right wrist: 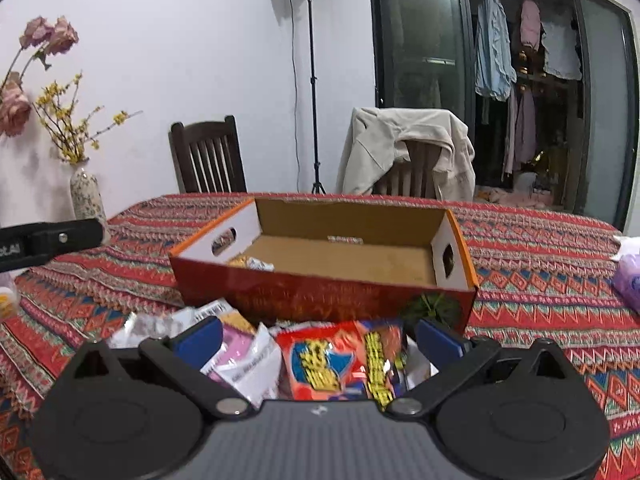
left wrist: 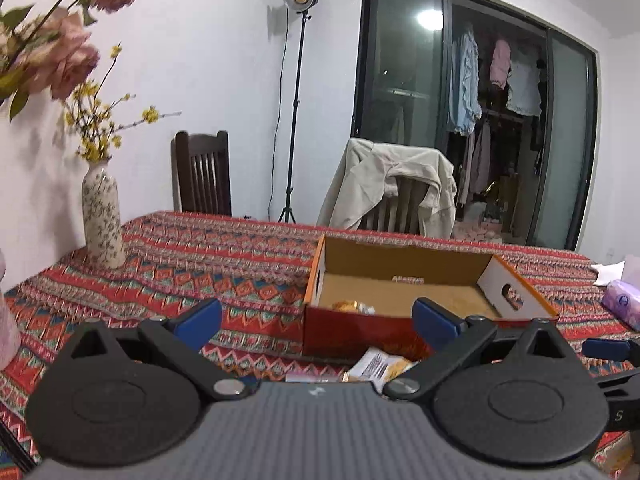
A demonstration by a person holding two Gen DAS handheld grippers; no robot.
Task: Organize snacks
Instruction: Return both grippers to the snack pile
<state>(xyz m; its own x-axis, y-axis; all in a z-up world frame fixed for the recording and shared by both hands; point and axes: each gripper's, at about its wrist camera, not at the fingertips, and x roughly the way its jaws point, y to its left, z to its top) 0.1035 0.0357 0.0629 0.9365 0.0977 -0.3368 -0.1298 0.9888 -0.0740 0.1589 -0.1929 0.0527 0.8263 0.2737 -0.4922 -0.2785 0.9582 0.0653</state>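
Observation:
An open red cardboard box [left wrist: 360, 334] [right wrist: 320, 292] stands on the patterned tablecloth, with one yellow-wrapped snack [left wrist: 350, 306] [right wrist: 250, 263] in its near left corner. My left gripper [left wrist: 316, 322] hangs open in front of the box's left part, nothing between its fingers; a white and yellow packet [left wrist: 380, 365] lies just below it. My right gripper [right wrist: 318, 338] is open above a heap of snack packets in front of the box: a red and blue bag [right wrist: 328, 360], a white bag [right wrist: 250, 368] and a silver one [right wrist: 150, 326].
A flowered vase [left wrist: 102, 216] [right wrist: 86, 196] stands at the table's far left. A purple tissue pack [left wrist: 622, 306] [right wrist: 628, 280] lies at the right edge. Two chairs [left wrist: 202, 174] [right wrist: 408, 160], one draped with a beige jacket, stand behind the table, with a lamp stand [right wrist: 314, 80] between them.

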